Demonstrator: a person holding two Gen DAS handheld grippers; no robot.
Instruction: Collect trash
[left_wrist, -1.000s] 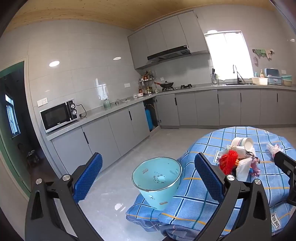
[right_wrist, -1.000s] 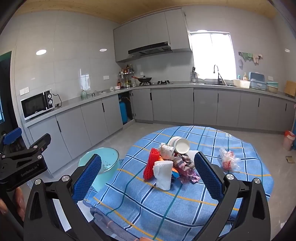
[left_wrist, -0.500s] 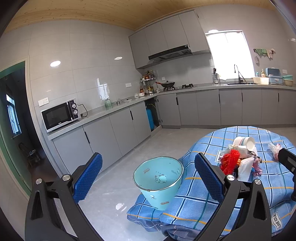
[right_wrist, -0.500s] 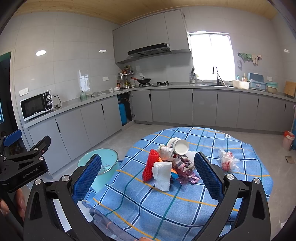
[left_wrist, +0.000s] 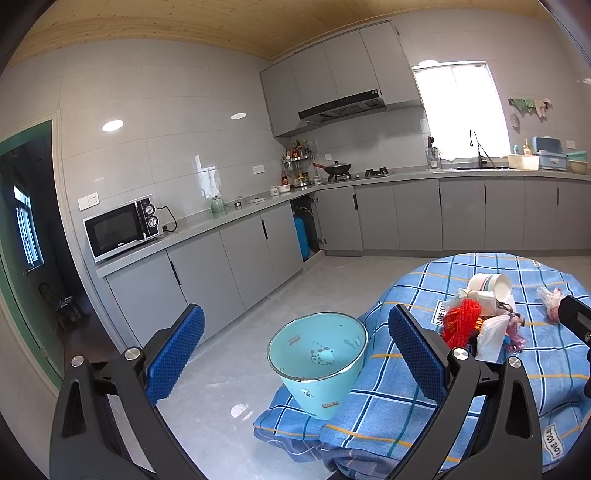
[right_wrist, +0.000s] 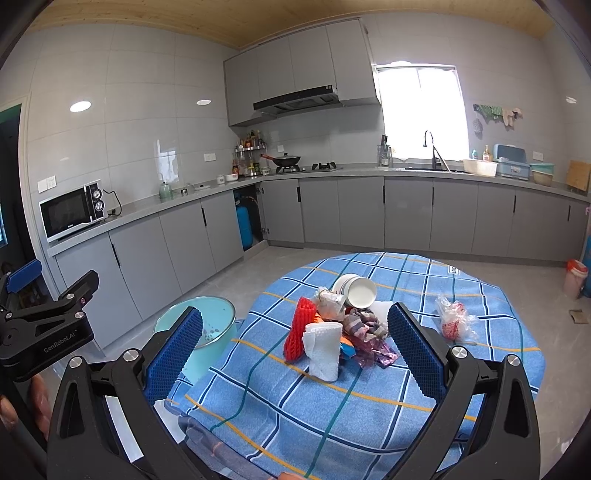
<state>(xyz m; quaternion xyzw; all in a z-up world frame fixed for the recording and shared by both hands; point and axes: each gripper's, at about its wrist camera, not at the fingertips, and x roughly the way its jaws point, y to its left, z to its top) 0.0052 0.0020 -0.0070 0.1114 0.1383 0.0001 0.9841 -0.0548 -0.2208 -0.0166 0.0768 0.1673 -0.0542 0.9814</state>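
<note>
A pile of trash (right_wrist: 340, 328) lies mid-table on the blue checked cloth (right_wrist: 369, 406): red foam net (right_wrist: 297, 334), white tissue (right_wrist: 323, 350), paper cups (right_wrist: 356, 290), crumpled wrappers. A clear bag with red contents (right_wrist: 452, 319) lies apart to the right. A light-blue bin (left_wrist: 319, 360) stands at the table's left edge, its mouth tilted toward me. My left gripper (left_wrist: 295, 354) is open, framing the bin. My right gripper (right_wrist: 295, 354) is open above the near table edge, short of the pile. The same pile (left_wrist: 480, 317) shows right of the bin in the left wrist view.
Grey kitchen cabinets (right_wrist: 369, 214) run along the back and left walls, with a microwave (left_wrist: 118, 229), stove and sink on the counter. Bare grey floor (left_wrist: 258, 314) lies left of the table. A small bin (right_wrist: 574, 277) stands at the far right.
Both cameras drifted slightly; the bin and trash pile have shifted a little in view. Both grippers stay open and hold nothing.
</note>
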